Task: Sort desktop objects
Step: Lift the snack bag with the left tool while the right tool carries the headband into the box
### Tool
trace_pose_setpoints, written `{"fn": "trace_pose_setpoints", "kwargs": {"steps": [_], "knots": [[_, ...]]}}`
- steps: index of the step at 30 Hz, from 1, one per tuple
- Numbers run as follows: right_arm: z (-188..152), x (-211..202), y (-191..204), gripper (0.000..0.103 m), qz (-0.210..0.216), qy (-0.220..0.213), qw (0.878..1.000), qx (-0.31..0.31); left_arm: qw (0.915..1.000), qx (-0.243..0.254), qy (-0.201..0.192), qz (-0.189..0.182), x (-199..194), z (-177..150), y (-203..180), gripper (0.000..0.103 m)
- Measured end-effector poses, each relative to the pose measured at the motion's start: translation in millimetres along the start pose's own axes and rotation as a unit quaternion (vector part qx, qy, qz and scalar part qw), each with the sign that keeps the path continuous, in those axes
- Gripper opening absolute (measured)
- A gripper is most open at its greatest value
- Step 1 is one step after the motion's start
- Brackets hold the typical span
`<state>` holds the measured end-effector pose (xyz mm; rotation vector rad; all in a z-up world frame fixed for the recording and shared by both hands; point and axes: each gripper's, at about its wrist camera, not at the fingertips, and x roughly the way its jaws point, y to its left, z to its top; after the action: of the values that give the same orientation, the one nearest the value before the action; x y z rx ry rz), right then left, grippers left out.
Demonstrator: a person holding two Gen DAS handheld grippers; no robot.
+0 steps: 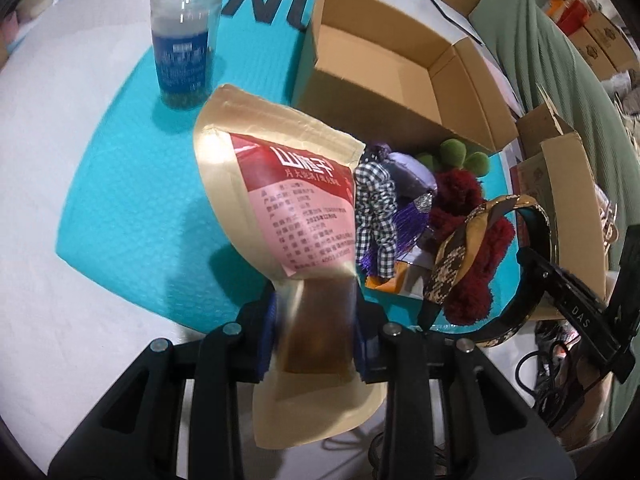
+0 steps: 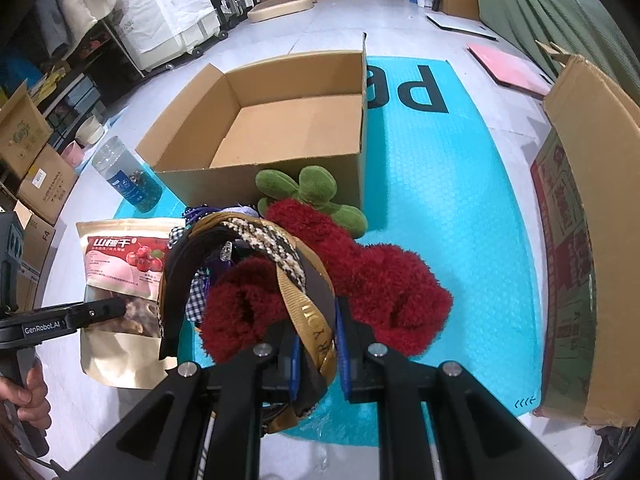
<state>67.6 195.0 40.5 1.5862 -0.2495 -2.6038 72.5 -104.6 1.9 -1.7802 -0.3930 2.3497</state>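
My left gripper [image 1: 314, 344] is shut on a gold snack pouch [image 1: 276, 192] with a red label and holds it above the teal mat [image 1: 140, 200]. The pouch also shows in the right wrist view [image 2: 120, 272]. My right gripper [image 2: 316, 360] is shut on a gold and houndstooth headband [image 2: 280, 256], which also shows in the left wrist view [image 1: 460, 248]. A red plush strawberry [image 2: 380, 276], a checked fabric item [image 1: 376, 216] and purple items lie in a pile on the mat. An open empty cardboard box [image 2: 280, 128] stands behind the pile.
A clear jar with a blue label [image 1: 184, 44] stands on the mat at the far left. A second cardboard box [image 2: 580, 240] stands at the mat's right edge. Boxes and shelves line the room behind.
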Motion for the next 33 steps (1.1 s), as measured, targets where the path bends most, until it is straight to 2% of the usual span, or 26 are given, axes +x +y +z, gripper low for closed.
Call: {"fn": "trace_pose_setpoints", "kwargs": {"steps": [2, 5, 10, 17, 33], "knots": [[0.5, -3.8, 1.3, 0.014, -0.001, -0.004, 1.000, -0.003, 0.9997, 0.017, -0.010, 0.013, 15.2, 13.3, -44.1, 0.029], [2.3, -11.1, 4.2, 0.014, -0.005, -0.011, 1.000, -0.010, 0.9990, 0.032, -0.023, 0.019, -2.0, 26.6, -55.4, 0.029], [6.8, -20.7, 8.4, 0.014, -0.003, -0.020, 1.000, -0.021, 0.9970, 0.055, -0.042, 0.034, -22.7, 33.6, -61.9, 0.029], [18.9, -31.0, 18.4, 0.014, 0.007, -0.033, 0.999, -0.040, 0.9960, 0.065, -0.052, 0.033, -47.9, 43.7, -64.2, 0.029], [55.9, -46.7, 36.7, 0.014, 0.010, -0.069, 0.995, -0.073, 0.9888, 0.102, -0.098, 0.046, -73.7, 90.9, -88.4, 0.029]]}}
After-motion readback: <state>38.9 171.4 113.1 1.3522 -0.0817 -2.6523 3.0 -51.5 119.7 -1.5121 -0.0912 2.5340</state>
